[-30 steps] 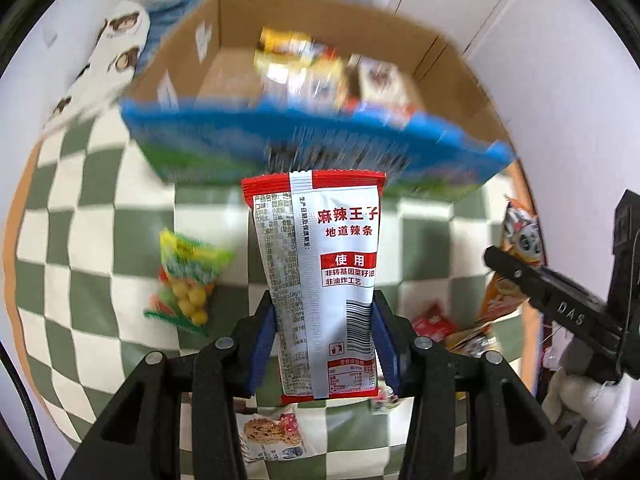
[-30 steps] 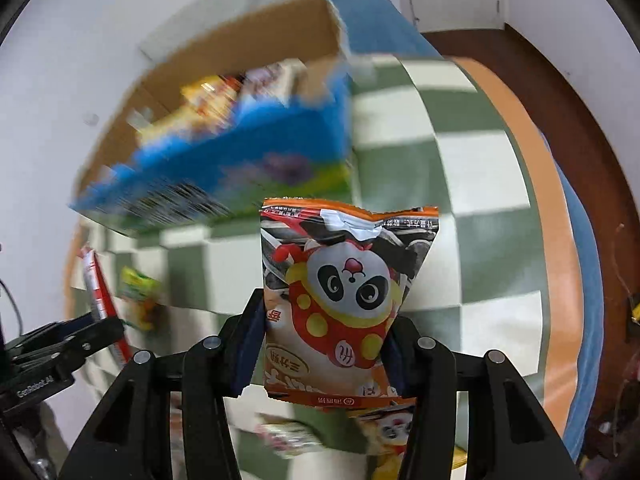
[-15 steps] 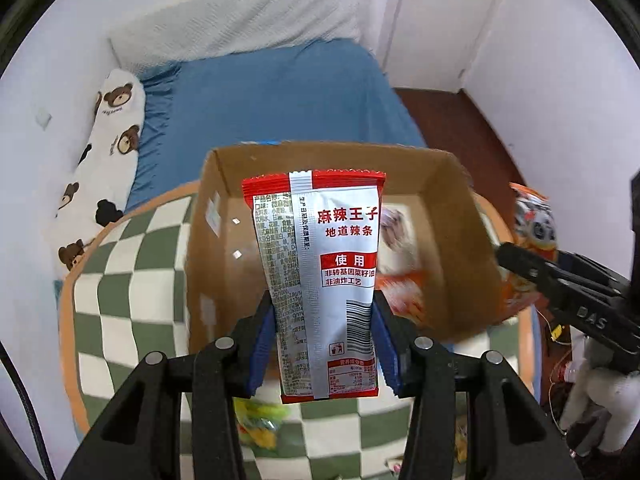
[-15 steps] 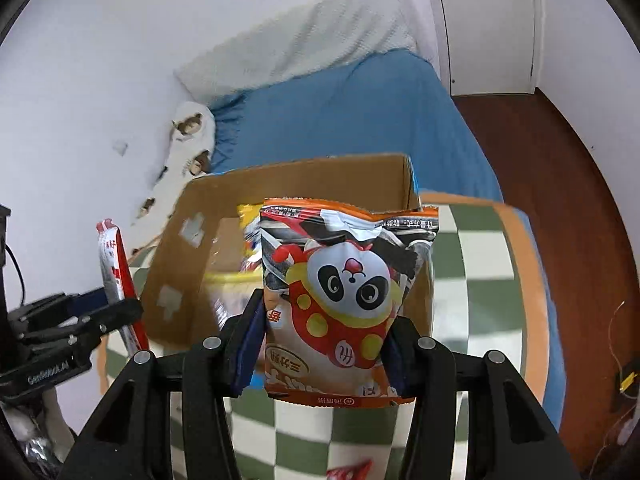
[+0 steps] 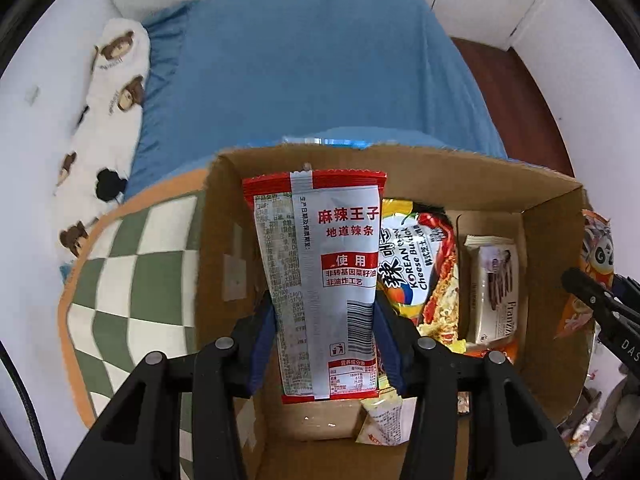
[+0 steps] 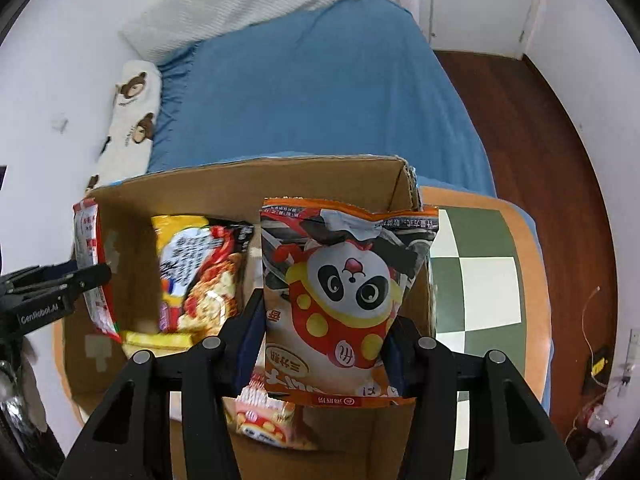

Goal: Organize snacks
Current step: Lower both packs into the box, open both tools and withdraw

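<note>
My left gripper [image 5: 324, 316] points down into the open cardboard box [image 5: 552, 240]. A red and white spicy-strip packet [image 5: 320, 248] stands upright between its blue pads. The jaws are opening, and the pads still touch the packet's sides. My right gripper [image 6: 328, 328] hangs over the box's right half [image 6: 280, 184] around an orange panda snack bag [image 6: 344, 280]. Its jaws are opening too, and the bag still sits against both pads. Each view shows the other gripper at its edge: the right gripper [image 5: 592, 292] and the left gripper [image 6: 80, 280].
In the box lie a yellow noodle packet [image 5: 416, 264], a biscuit pack [image 5: 496, 280] and a small snack packet [image 5: 384, 420]. The box stands on a green checked cloth [image 5: 132, 280]. Behind it are a blue bed [image 5: 320, 60] and a bear-print pillow [image 5: 116, 80].
Both grippers have travelled from over the checked cloth to above the box's inside, each still carrying its packet. The box now fills the lower part of both views.
</note>
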{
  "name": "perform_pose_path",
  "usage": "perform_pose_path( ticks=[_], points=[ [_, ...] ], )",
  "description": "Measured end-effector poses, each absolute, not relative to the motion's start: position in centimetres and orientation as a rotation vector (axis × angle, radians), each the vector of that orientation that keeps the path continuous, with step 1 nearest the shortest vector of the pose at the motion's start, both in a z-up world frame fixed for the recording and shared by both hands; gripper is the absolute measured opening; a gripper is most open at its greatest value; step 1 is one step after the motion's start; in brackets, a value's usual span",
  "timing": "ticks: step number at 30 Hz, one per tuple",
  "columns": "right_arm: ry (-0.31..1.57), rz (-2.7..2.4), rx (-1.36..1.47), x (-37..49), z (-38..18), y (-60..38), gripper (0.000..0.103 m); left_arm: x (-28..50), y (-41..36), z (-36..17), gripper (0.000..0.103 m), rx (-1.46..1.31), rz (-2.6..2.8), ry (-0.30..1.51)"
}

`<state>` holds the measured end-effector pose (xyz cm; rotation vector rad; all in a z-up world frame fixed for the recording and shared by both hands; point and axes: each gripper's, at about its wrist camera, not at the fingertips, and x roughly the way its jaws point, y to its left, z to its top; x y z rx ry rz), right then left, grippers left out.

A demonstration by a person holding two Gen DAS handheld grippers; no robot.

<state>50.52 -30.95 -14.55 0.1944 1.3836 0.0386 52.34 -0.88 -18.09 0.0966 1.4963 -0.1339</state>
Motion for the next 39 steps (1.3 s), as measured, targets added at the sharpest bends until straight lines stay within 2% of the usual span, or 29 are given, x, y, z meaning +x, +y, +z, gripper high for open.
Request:
perform_pose_path(
  ticks=[1, 2, 3, 6, 8, 20, 31, 39],
  points=[
    [1.398, 0.03, 0.193, 50.9, -15.1, -31.0, 0.069, 52.7, -0.8, -18.7, 0.05, 0.073, -0.137, 1.507],
    [1.404, 0.021, 0.186, 51.1, -15.3, -31.0, 0.088, 52.8, -0.8, -19.0, 0.062, 0.062, -0.142, 1.512],
    [1.413, 0.018, 0.181, 51.4, -15.7, -31.0, 0.093, 53.0, -0.8, -19.3, 0.074, 0.048, -0.146, 1.513],
    [1.433, 0.017, 0.17, 51.8, -16.5, -30.7, 0.094, 53.1, -1.0, -19.7, 0.088, 0.027, -0.158, 1.504],
    [1.439, 0.032, 0.171, 51.9, -16.8, -30.5, 0.095, 53.0, -1.4, -19.9, 0.092, 0.023, -0.176, 1.508],
    [1.385, 0.036, 0.179, 49.4, -15.0, -29.7, 0.096, 49.9, -1.8, -18.0, 0.092, -0.001, -0.132, 1.403],
    [1.256, 0.025, 0.155, 42.9, -12.0, -29.5, 0.096, 43.9, -2.0, -12.7, 0.092, 0.004, -0.072, 1.222],
    [1.149, 0.033, 0.124, 37.5, -7.9, -29.2, 0.096, 37.9, -3.2, -8.4, 0.092, 0.024, -0.079, 1.106]
  ],
)
